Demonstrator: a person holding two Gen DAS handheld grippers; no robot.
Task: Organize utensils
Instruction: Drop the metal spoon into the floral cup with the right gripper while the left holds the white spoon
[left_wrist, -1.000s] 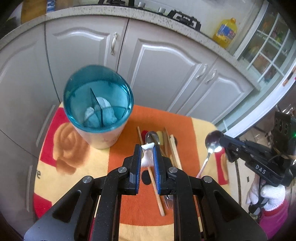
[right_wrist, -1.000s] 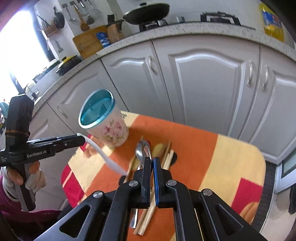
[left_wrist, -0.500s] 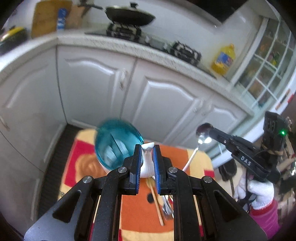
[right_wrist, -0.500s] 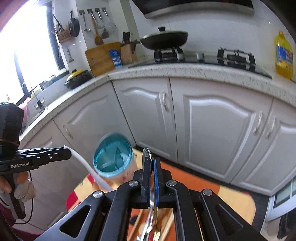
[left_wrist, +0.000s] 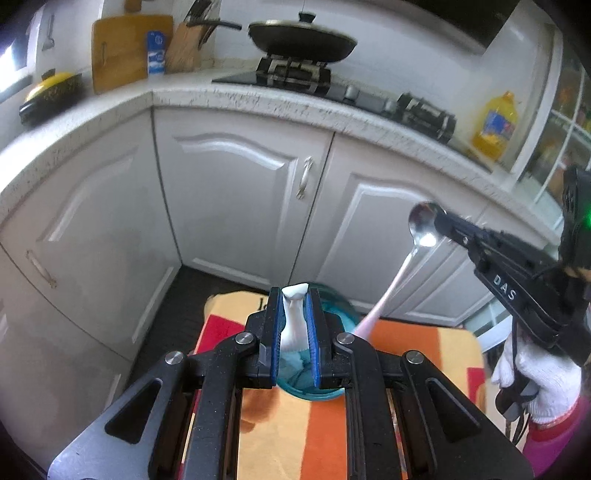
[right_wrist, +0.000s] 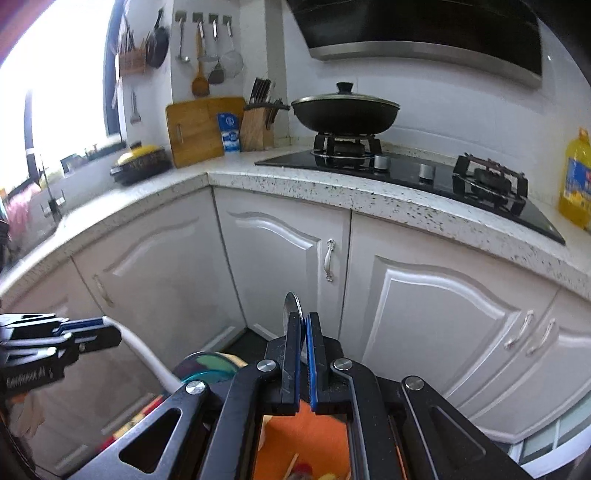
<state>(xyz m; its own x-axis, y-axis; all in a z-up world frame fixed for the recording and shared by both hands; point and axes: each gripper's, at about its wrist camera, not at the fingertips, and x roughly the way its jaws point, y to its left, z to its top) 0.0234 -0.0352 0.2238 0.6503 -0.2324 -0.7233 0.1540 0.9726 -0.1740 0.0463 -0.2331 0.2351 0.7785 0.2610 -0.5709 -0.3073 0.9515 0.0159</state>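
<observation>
Gripping a white spoon (left_wrist: 293, 317) by its handle, the left gripper (left_wrist: 294, 325) is pinching it between blue pads, with the spoon's end poking up past the fingertips. Seen from the right wrist view, that white spoon is curving down from the gripper toward the blue-rimmed utensil cup (right_wrist: 207, 365). The right gripper (right_wrist: 302, 332) is clamping a metal spoon (left_wrist: 421, 229) at its bowl, jaws pressed nearly together, while the pale pink handle is slanting down toward the cup's rim. A white-gloved hand (left_wrist: 535, 380) is carrying this gripper. The cup is standing on the orange and yellow cloth (left_wrist: 306, 435), partly hidden behind the left gripper's fingers. Behind are white cabinets (right_wrist: 280, 258) and a lidded wok (right_wrist: 343, 110) on the stove.
</observation>
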